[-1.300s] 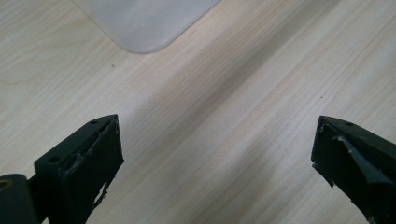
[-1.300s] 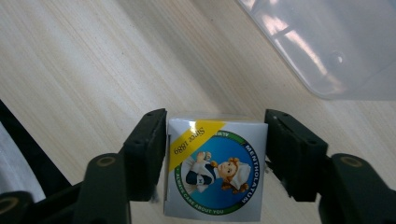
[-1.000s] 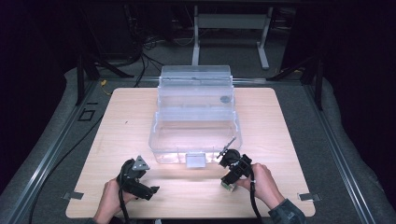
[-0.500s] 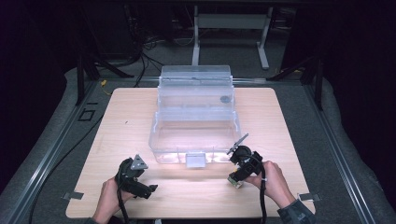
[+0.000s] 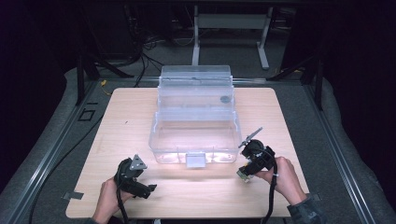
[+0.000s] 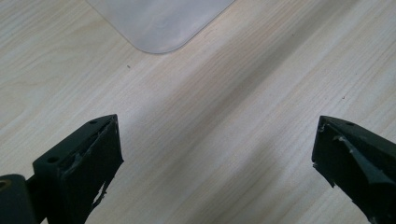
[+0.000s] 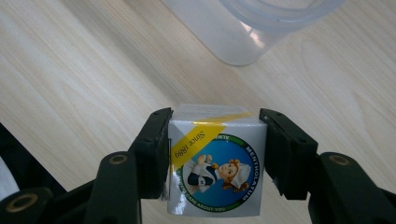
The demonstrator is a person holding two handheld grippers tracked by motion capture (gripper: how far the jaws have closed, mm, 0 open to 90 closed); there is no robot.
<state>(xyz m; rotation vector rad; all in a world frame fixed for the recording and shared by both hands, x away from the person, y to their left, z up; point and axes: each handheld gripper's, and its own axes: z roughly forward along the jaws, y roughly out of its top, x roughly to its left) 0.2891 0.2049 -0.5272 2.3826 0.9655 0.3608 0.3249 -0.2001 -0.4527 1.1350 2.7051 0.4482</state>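
Note:
A clear plastic box (image 5: 158, 140) stands open in the middle of the wooden table (image 5: 116, 121), its lid tilted up behind it. My right gripper (image 5: 246, 171) is just off the box's front right corner, shut on a small white carton (image 7: 217, 168) with a yellow stripe and a round blue picture label. Both jaws press the carton's sides just above the tabletop. The box's rounded corner (image 7: 252, 32) lies beyond them. My left gripper (image 5: 147, 189) hovers low near the front left, open, nothing between its jaws (image 6: 217, 140). Another corner of the box (image 6: 159, 23) lies ahead of it.
A small dark round thing (image 5: 225, 99) shows at the right of the box's back section. A white latch (image 5: 195, 160) sticks out at the box's front. Bare wood spreads left and right of the box. Grey mat (image 5: 327, 140) and metal rails surround the table.
My right gripper has moved to the right with the carton, away from the box's latch toward its front right corner. The left gripper has hardly moved.

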